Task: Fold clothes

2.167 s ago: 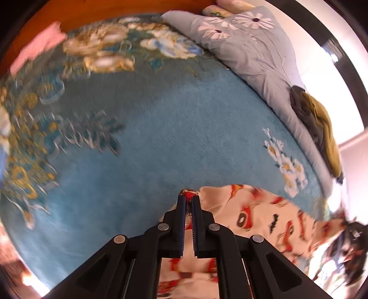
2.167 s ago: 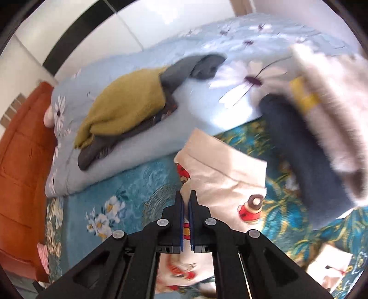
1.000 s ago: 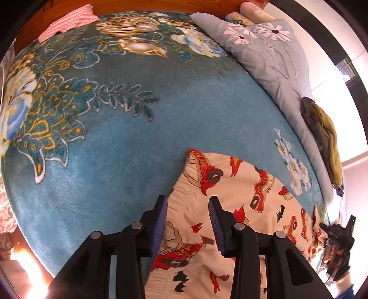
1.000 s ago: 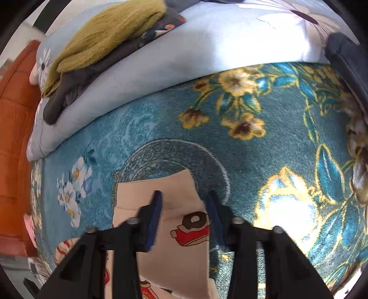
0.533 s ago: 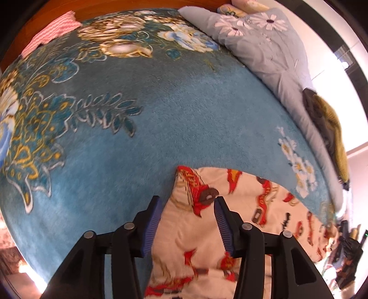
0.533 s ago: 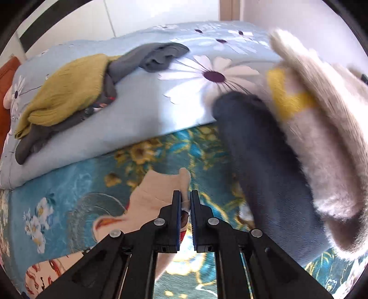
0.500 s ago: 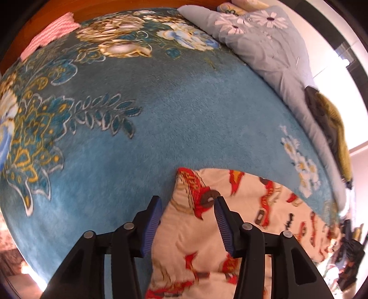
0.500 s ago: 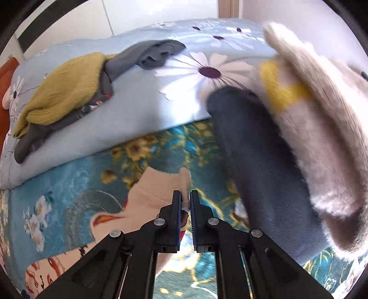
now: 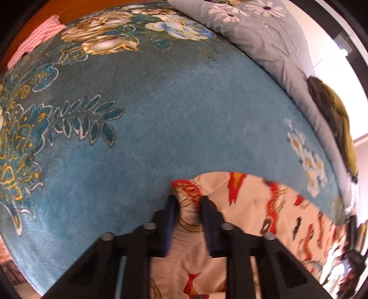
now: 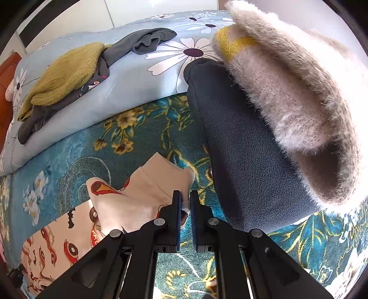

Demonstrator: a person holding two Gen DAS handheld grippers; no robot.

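The left gripper (image 9: 187, 203) has just been closing, and its 2 fingers (image 9: 208, 204) now pinch a bunched-up corner of the cream garment (image 9: 253, 202), the cloth puckered between the blue pads. The view is a little blurred, but the fabric plainly fills the narrow gap. The garment, printed with red cartoon figures and small black shapes, spreads from that corner toward the lower right of the left wrist view, lying on the teal blanket (image 9: 149, 115).

The right gripper (image 10: 185, 202) has its 2 fingers almost together, clamped on a thin edge of the same garment (image 10: 142, 191). From that edge the cloth hangs and folds back to the left, its plain cream underside showing near the fingers and the printed side showing lower left.

Around both grippers, the blanket carries a pattern of gold, white and blue flowers and dark leaves. A pale blue quilt (image 10: 128, 76) with white daisies lies along the blanket's far edge. On the quilt rests a heap of clothes: an olive-green knit (image 10: 69, 71) over a dark grey piece (image 10: 147, 40). In the right wrist view, a dark blue fleece item (image 10: 248, 161) lies just right of the fingers, and a fluffy beige item (image 10: 299, 92) with a yellow band sits on top of it. A pink-and-white cloth (image 9: 36, 39) lies at the blanket's far left edge, against an orange-brown surface (image 9: 96, 7).
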